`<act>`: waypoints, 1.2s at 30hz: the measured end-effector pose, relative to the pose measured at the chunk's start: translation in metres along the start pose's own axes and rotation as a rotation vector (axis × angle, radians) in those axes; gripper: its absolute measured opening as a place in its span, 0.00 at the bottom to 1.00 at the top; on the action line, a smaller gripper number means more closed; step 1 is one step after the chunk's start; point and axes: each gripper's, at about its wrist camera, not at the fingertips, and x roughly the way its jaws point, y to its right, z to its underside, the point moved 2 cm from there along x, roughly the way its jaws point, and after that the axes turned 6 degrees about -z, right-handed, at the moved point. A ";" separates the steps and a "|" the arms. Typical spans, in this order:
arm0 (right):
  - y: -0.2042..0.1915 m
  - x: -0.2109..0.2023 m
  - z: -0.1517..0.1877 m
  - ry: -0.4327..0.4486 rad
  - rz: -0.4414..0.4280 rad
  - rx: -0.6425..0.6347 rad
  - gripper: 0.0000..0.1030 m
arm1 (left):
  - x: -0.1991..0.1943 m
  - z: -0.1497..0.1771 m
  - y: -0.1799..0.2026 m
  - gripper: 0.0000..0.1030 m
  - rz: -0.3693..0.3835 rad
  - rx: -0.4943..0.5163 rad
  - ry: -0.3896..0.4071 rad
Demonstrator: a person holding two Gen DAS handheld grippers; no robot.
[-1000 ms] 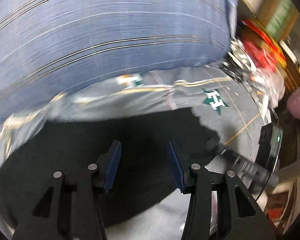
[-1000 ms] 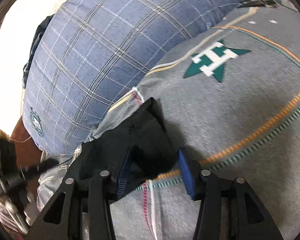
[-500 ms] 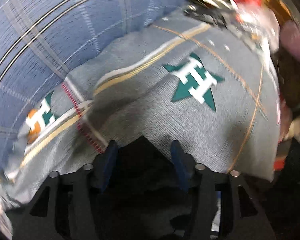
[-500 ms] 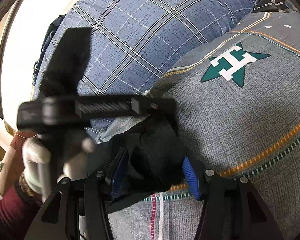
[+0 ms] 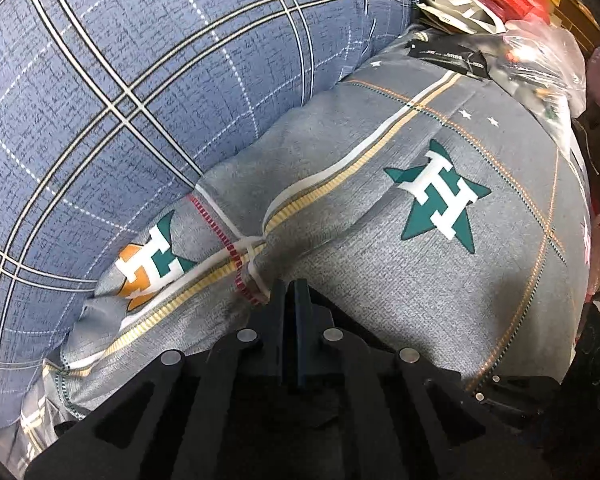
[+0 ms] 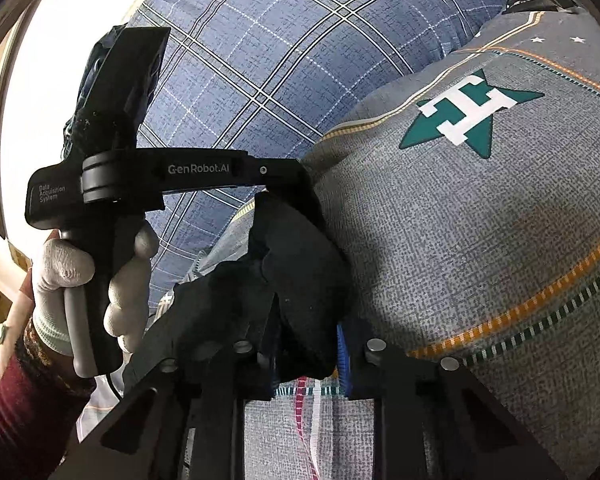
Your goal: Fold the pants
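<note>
Left gripper (image 5: 290,292) steeply down, jaws just closed; right gripper (image 6: 306,344) tilted down, pinching black pants (image 6: 296,264)

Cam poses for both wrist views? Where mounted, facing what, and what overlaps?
Left wrist: on the left gripper, looking steeply down along its shut fingers at the grey blanket and plaid pillow; only its own black fingers show.
Right wrist: on the right gripper, angled down at the black pants its jaws have just closed on; the gloved hand holding the left gripper shows at left.
Shared: blanket, pillow, green star.
</note>
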 end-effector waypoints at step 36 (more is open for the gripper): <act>-0.173 0.095 0.059 -0.288 -0.107 -0.477 0.18 | -0.074 0.186 -0.151 0.01 0.250 -0.559 0.176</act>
